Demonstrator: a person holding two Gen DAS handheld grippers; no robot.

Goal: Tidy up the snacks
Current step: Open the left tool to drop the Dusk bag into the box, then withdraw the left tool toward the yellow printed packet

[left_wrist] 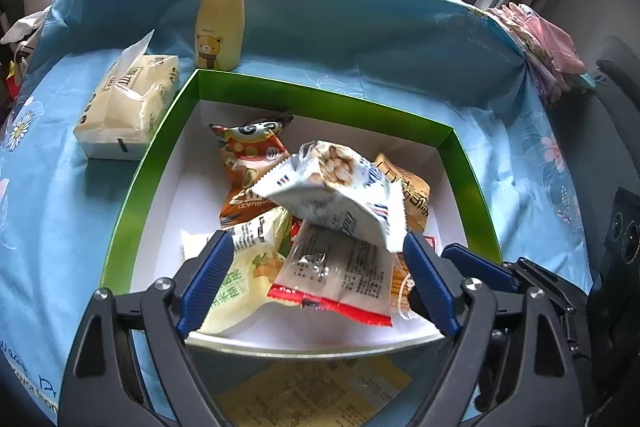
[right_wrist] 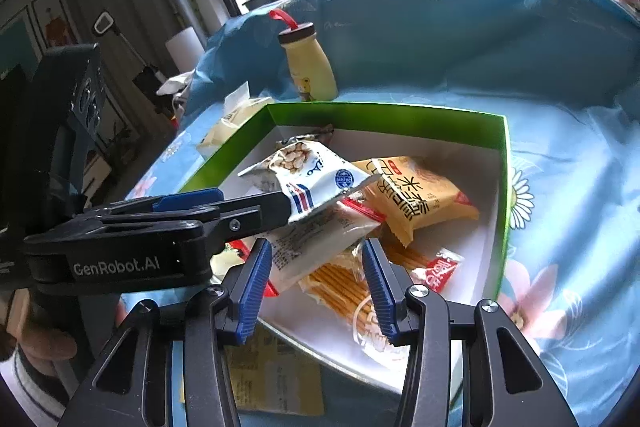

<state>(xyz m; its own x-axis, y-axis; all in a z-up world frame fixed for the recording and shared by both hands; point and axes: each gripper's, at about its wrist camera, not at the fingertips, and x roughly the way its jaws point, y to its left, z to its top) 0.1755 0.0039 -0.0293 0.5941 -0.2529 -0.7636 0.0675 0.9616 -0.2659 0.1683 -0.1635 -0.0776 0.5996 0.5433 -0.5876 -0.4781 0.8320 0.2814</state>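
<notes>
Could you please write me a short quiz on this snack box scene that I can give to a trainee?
1. True or false: the yellow bear bottle stands inside the green box.
2. Multiple choice: the left gripper is (A) open, (B) shut on the bottle, (C) out of view.
3. Fill in: the tissue pack lies on the ____ cloth.

Key:
1. False; it stands on the cloth behind the box.
2. A.
3. blue.
</notes>
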